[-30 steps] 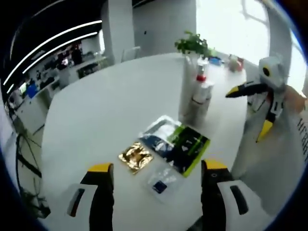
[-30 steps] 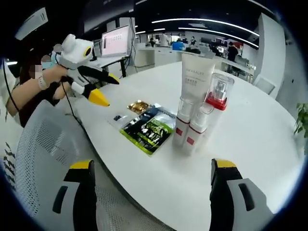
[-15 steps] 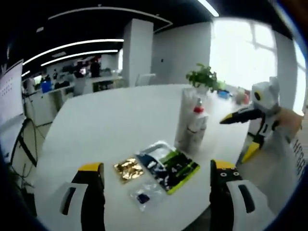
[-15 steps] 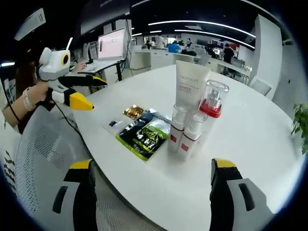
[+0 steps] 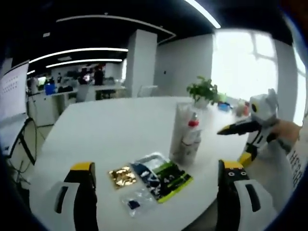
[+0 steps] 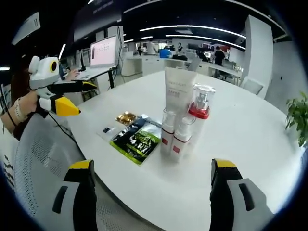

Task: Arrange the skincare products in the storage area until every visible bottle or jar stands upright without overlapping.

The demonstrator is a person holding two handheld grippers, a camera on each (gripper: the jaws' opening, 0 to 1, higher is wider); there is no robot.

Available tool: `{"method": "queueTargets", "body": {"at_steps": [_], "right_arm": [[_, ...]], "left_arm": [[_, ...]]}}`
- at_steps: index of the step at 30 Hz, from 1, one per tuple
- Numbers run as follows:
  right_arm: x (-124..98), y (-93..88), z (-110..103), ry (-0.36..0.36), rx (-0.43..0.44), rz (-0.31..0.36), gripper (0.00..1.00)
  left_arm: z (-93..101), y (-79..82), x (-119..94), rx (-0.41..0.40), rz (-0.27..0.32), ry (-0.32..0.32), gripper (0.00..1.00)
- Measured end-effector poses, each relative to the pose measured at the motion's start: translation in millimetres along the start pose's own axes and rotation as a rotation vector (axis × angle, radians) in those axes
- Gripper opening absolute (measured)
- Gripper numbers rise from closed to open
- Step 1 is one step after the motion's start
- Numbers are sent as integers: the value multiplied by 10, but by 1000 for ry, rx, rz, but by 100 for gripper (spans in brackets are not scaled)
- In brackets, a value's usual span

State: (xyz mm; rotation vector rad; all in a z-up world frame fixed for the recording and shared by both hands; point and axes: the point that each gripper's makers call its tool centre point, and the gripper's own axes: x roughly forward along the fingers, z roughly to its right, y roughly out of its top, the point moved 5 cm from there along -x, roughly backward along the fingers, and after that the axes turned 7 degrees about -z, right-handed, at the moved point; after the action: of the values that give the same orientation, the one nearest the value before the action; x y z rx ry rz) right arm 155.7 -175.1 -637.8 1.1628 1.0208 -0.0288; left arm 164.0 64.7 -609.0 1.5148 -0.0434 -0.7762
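Your left gripper (image 5: pixel 156 195) hangs over the near edge of the round white table (image 5: pixel 110 130) with its jaws spread wide and nothing between them. Your right gripper (image 6: pixel 153 192) is the same — jaws far apart, empty, held off the table's edge.

The skincare products stand upright in a tight cluster near the middle of the table: a tall white tube (image 6: pixel 179 89) at the back, a clear pump bottle (image 6: pixel 200 103) with a red collar just beside it, and two small bottles (image 6: pixel 172 137) with red labels in front, touching or nearly touching one another. In the left gripper view the cluster sits beyond your right jaw.

Flat on the table next to the bottles lie the sachets — a green-and-black packet (image 6: pixel 134 141), a dark one partly under it, a gold packet (image 6: pixel 125 117) and a small clear one (image 6: pixel 108 130) — close together, some overlapping.

A potted plant (image 5: pixel 204 91) stands on the far side of the table.
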Motion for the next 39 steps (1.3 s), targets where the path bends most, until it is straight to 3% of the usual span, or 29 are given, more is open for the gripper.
{"method": "queueTargets", "body": {"at_steps": [19, 25, 30, 33, 37, 39], "right_arm": [[-26, -65, -3, 1, 8, -8, 100], [-5, -103, 23, 1, 34, -21, 100], [-14, -93, 38, -8, 23, -6, 100], [-26, -73, 26, -6, 21, 4, 100], [-16, -55, 23, -5, 17, 15, 100], [-10, -44, 14, -3, 4, 24, 100]], "left_arm": [[143, -55, -1, -13, -19, -12, 99], [171, -100, 35, 32, -53, -1, 99], [172, -94, 41, 53, -34, -7, 99], [157, -192, 55, 22, -114, -8, 99], [201, -124, 79, 60, -55, -32, 99], [205, -146, 80, 41, -69, -36, 99]]}}
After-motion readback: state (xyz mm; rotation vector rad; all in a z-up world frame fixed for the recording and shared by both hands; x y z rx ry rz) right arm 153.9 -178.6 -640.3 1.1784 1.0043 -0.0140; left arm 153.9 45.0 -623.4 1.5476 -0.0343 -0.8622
